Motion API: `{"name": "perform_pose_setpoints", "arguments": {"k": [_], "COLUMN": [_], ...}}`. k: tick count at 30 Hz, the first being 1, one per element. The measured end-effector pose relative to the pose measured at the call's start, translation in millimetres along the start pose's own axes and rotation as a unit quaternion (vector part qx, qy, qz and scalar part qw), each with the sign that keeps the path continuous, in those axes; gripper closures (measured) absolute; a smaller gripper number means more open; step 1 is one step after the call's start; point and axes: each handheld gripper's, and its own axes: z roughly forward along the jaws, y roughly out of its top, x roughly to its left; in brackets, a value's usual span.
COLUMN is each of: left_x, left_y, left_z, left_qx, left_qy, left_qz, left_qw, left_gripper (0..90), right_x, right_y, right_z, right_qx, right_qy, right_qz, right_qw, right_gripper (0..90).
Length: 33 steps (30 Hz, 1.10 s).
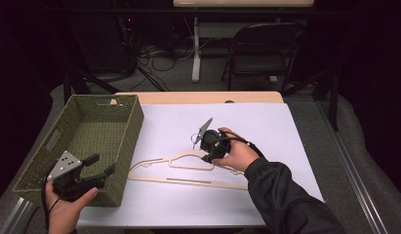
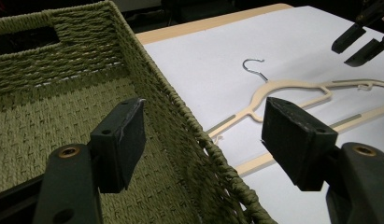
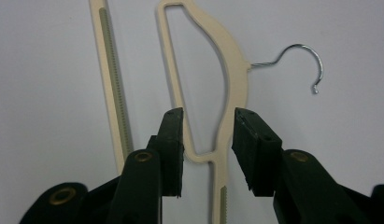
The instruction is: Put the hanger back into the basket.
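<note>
We saw a cream plastic hanger [image 1: 188, 170] lying flat on the white sheet [image 1: 266, 131] that covered the tabletop, its metal hook [image 3: 302, 60] pointing away from the person and its long bar nearest to them. A green woven basket [image 1: 86, 141] stood at the left edge of the tabletop, just beside the hanger's left end.

The right gripper [image 1: 208, 144] hung over the middle of the hanger, held in the right hand [image 1: 237, 156]. In the right gripper view its jaws stood partly open, one on each side of the hanger's shoulder piece near the neck, with a gap left on both sides; we could not tell whether the tips touched the sheet. They had hold of nothing.

The left gripper [image 1: 98, 170] was held in the left hand [image 1: 66, 204] at the near right corner of the basket. In the left gripper view its jaws stood wide apart and empty, one over the basket's inside and the other over the white sheet, with the basket's rim between them. The same view showed the hanger beyond and the right gripper's black jaws at the top right.

Behind the tabletop stood a dark folding chair [image 1: 261, 53] on the floor.
</note>
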Motion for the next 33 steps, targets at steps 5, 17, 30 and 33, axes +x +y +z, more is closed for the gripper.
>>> {"name": "perform_pose_setpoints", "arguments": {"k": [5,17,30,33], "left_x": [0.1,0.6,0.0,0.3], "left_y": [0.2,-0.3,-0.7,-0.7], "left_z": [0.0,0.5,2.4,2.6], "left_qx": [0.001,0.0,0.003,0.005], "left_qy": [0.0,0.0,-0.001,-0.001], "left_qz": [0.001,-0.001,0.0,0.0], "left_qw": [1.0,1.0,1.0,1.0], "left_gripper": [30.3,30.3,30.3,30.3], "right_x": [3.2,6.8,6.6,6.4], "right_y": [2.2,2.2,4.1,5.9], "right_z": [8.3,29.3,51.7,55.0], "right_qx": [0.014,0.049,0.073,0.082], "right_qy": [0.007,0.026,0.042,0.045], "right_qz": [-0.015,-0.042,-0.043,-0.048], "right_qw": [0.9998,0.9976,0.9955,0.9945], "right_gripper": [63.5,67.3,72.7,74.9]}}
